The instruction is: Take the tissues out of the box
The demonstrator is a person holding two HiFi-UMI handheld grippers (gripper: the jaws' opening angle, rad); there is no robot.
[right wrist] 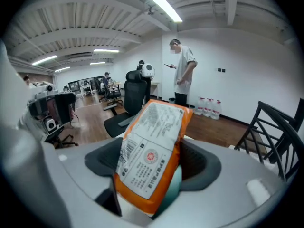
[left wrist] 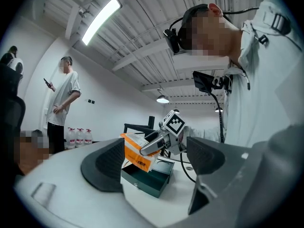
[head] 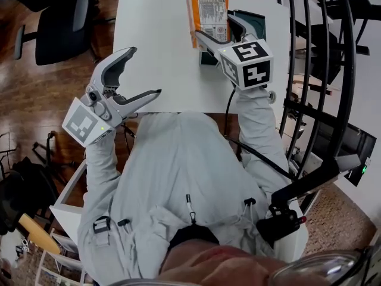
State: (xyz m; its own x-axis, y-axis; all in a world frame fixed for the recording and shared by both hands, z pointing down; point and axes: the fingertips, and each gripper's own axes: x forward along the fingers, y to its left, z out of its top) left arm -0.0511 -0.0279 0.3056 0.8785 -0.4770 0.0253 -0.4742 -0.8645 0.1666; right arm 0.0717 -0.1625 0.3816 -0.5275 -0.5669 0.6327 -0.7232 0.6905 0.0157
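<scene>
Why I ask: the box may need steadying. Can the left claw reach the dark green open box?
Probably yes: the left claw is open and empty, with only bare white table between it and the dark green box.

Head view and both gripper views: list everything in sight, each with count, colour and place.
tissue pack: 1, orange with a white label, clamped in the right gripper, tilted over the box
box: 1, dark green, open, on the table
table: 1, white, in front of the person
office chair: 1, black, on the wood floor left of the table
metal-bar chair: 1, black, right of the table
water bottles: 3, clear, by the far wall
bystander: 1, white shirt, standing near the bottles
left gripper: 1, grey, open and empty, at the table's near left edge
right gripper: 1, grey, shut on the tissue pack
</scene>
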